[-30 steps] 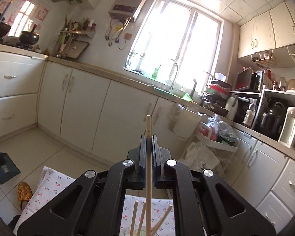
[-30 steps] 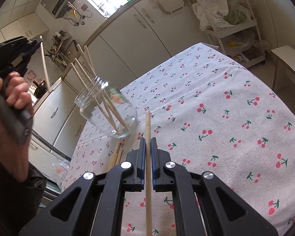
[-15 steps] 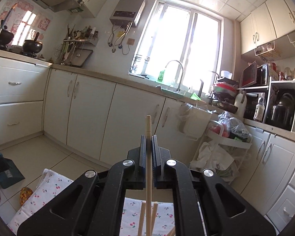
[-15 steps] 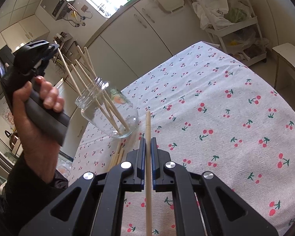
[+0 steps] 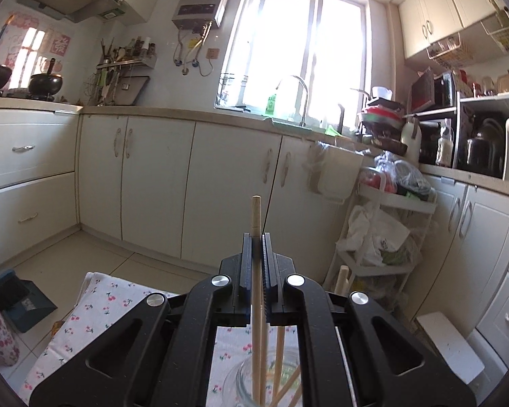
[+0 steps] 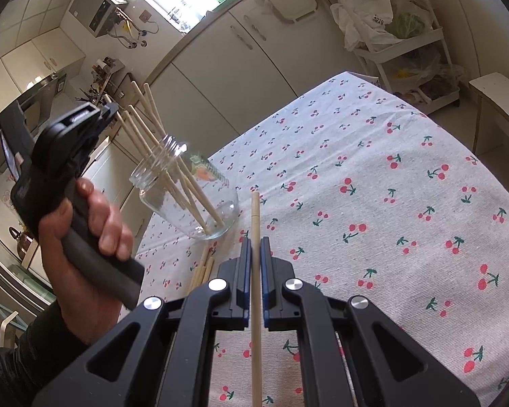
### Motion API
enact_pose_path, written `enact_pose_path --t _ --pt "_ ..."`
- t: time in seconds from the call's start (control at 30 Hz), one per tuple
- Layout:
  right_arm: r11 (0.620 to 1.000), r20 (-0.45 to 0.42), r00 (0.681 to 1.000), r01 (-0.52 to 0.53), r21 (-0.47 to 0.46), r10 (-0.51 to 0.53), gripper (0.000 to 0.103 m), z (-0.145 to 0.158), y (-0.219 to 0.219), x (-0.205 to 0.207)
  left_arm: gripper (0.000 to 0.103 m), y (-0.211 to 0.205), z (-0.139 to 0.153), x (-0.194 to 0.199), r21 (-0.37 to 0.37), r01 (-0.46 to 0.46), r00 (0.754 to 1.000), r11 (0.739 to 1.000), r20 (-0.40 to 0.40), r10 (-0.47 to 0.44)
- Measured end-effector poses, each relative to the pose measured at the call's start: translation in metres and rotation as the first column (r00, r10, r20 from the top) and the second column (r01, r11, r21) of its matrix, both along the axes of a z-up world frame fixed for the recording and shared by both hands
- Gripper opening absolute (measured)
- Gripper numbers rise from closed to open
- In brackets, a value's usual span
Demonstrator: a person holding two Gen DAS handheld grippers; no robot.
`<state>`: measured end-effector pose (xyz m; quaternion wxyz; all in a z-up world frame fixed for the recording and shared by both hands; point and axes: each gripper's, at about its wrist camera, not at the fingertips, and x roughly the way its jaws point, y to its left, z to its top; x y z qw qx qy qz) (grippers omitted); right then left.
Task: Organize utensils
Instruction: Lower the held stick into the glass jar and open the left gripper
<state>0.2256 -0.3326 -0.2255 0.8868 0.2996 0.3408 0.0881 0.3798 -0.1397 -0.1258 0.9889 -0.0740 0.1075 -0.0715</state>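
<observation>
A clear glass jar (image 6: 186,193) stands on the cherry-print tablecloth (image 6: 373,203) and holds several wooden chopsticks (image 6: 159,142). My left gripper (image 5: 256,237) is shut on a chopstick (image 5: 256,271) whose lower end reaches into the jar mouth (image 5: 268,380) directly below. In the right wrist view the left gripper (image 6: 110,110) sits above the jar's left side. My right gripper (image 6: 254,240) is shut on another chopstick (image 6: 255,271), held above the cloth just right of the jar. A few loose chopsticks (image 6: 202,268) lie on the cloth by the jar.
White kitchen cabinets (image 5: 152,176) run behind the table. A white trolley rack (image 6: 400,34) with bags stands past the table's far corner. A white stool (image 6: 498,101) is at the right. A dustpan (image 5: 20,302) lies on the floor at the left.
My left gripper has come down and over the jar, and its chopstick now enters the jar mouth. My right gripper has stayed where it was, still holding its chopstick.
</observation>
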Motion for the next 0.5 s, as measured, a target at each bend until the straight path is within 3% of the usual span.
enact_pose_path --t 0.3,0.43,0.5 --pt "1.0 0.004 1.0 0.012 0.02 -0.012 0.006 0.0 -0.002 -0.001 0.008 0.005 -0.001 -0.024 0.05 0.044 0.998 0.998 -0.053 -0.041" --pt "1.0 0.007 1.0 0.01 0.018 -0.01 0.006 0.001 -0.002 -0.001 0.031 0.013 0.003 -0.037 0.058 0.043 0.997 0.997 -0.071 -0.038" --pt "1.0 0.012 1.0 0.008 0.023 -0.008 0.006 0.002 -0.002 -0.002 0.037 0.021 0.008 -0.045 0.06 0.033 0.997 0.998 -0.07 -0.029"
